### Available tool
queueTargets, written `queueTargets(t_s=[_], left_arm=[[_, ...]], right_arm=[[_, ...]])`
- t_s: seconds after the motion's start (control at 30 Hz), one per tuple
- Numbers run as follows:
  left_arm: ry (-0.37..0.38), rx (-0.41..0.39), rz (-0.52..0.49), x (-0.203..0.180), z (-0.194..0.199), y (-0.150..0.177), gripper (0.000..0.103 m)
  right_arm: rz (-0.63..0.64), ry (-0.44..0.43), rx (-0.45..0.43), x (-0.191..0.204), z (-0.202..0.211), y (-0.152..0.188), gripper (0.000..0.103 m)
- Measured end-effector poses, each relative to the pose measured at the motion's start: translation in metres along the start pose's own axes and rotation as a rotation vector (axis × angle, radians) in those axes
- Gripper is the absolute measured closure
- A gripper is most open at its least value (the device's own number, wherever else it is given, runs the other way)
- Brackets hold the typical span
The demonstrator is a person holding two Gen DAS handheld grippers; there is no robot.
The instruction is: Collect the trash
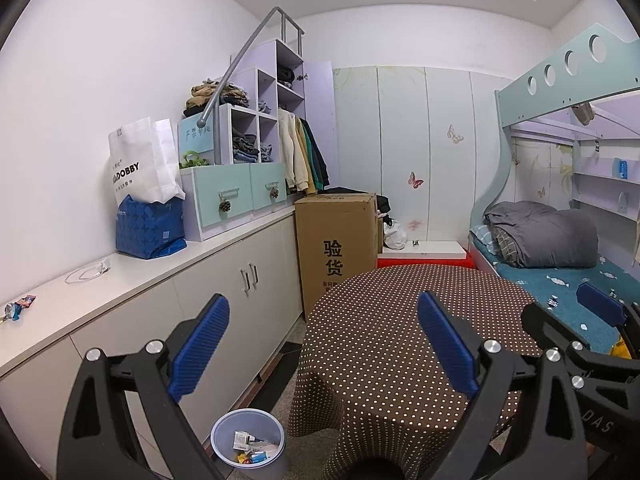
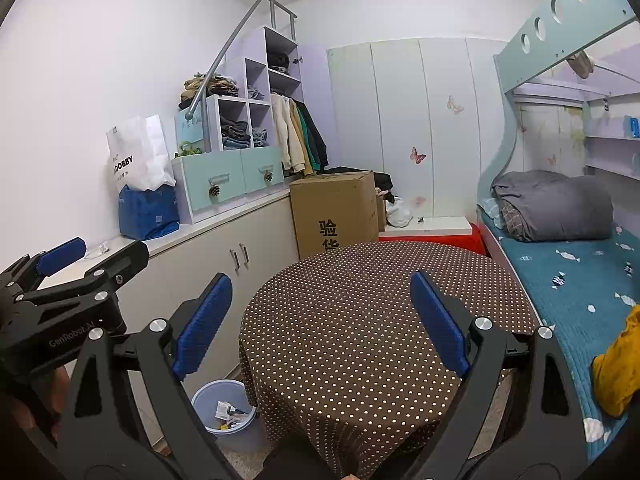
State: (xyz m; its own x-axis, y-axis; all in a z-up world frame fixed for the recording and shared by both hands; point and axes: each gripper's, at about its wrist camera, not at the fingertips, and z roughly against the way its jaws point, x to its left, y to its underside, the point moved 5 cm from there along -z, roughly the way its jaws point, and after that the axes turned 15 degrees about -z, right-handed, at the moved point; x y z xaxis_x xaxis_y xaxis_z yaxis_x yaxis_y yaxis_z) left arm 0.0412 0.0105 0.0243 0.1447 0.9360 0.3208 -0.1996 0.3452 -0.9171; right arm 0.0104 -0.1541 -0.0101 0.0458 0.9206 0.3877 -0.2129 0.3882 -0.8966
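Observation:
A grey-blue trash bin (image 1: 248, 444) stands on the floor between the cabinet and the round table; it holds several wrappers and scraps. It also shows in the right wrist view (image 2: 224, 410). A crumpled wrapper (image 1: 18, 309) lies on the white countertop at the far left. My left gripper (image 1: 324, 344) is open and empty, held above the table's near edge. My right gripper (image 2: 322, 320) is open and empty over the table. Each gripper shows at the edge of the other's view.
A round table with a brown dotted cloth (image 1: 400, 320) fills the middle. A long white cabinet (image 1: 224, 280) runs along the left wall with bags and clear glasses (image 1: 88, 274) on top. A cardboard box (image 1: 336, 240) stands behind. A bunk bed (image 1: 560, 248) is at the right.

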Motion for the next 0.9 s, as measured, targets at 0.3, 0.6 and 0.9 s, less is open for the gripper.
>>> queueTargets(t_s=[0.3, 0.6, 0.9], left_arm=[[-0.001, 0.001, 0.001, 0.0028, -0.0003, 0.003, 0.01], [-0.001, 0.001, 0.0, 0.0035, -0.0015, 0.0035, 0.01], [0.0, 0.001, -0.002, 0.0039, -0.0016, 0.0037, 0.01]], right_arm=[[-0.002, -0.005, 0.005, 0.0, -0.0022, 0.0029, 0.014], [-0.003, -0.007, 0.006, -0.0004, -0.0027, 0.0041, 0.014], [-0.001, -0.01, 0.007, 0.0, -0.0041, 0.0043, 0.014]])
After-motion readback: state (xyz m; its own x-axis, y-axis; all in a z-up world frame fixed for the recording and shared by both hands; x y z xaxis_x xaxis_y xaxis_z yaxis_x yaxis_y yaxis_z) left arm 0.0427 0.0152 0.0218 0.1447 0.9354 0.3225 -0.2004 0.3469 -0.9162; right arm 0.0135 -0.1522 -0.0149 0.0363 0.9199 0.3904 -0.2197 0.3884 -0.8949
